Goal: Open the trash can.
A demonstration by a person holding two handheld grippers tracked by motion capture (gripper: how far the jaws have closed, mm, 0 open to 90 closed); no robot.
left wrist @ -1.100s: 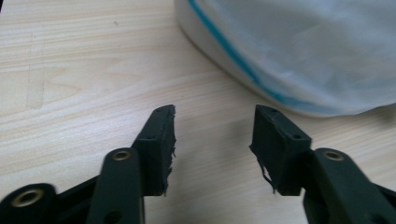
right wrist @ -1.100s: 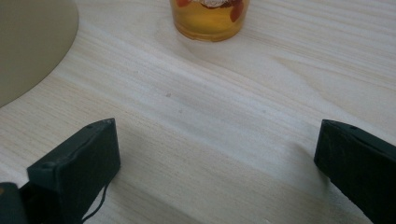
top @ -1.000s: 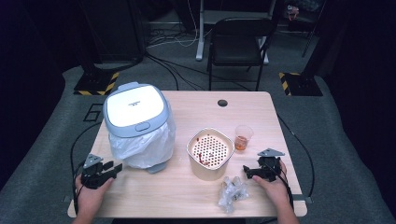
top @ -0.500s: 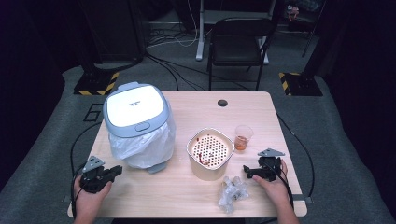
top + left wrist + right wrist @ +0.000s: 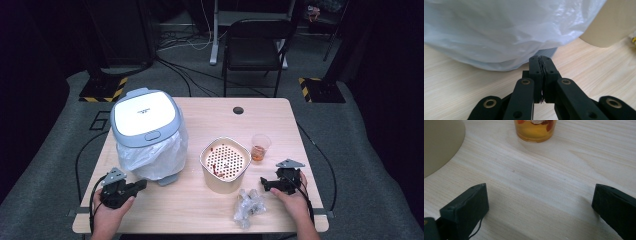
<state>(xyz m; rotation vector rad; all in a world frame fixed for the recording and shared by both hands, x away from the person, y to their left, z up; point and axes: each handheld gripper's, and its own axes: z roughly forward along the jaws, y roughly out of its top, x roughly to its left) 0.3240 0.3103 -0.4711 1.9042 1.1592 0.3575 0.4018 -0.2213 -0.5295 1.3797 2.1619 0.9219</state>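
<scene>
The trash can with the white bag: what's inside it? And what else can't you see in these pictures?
- Inside of the trash can: high view, its closed lid covers it; left gripper view, the plastic bag hides it.
- Cup: right gripper view, top cut off by the edge.
- Crumpled clear wrapper: high view, too small to tell what it is.
- Bottom of the strainer bowl: high view, its holed insert covers it.

A black chair point(image 5: 256, 47) stood beyond the desk's point(image 5: 210, 117) far edge, cables point(image 5: 187, 75) trailed over grey floor point(image 5: 380, 165), and yellow-black striped bases point(image 5: 102, 91) flanked it.

White bin bag point(image 5: 155, 155), amber cup point(image 5: 260, 148)
</scene>
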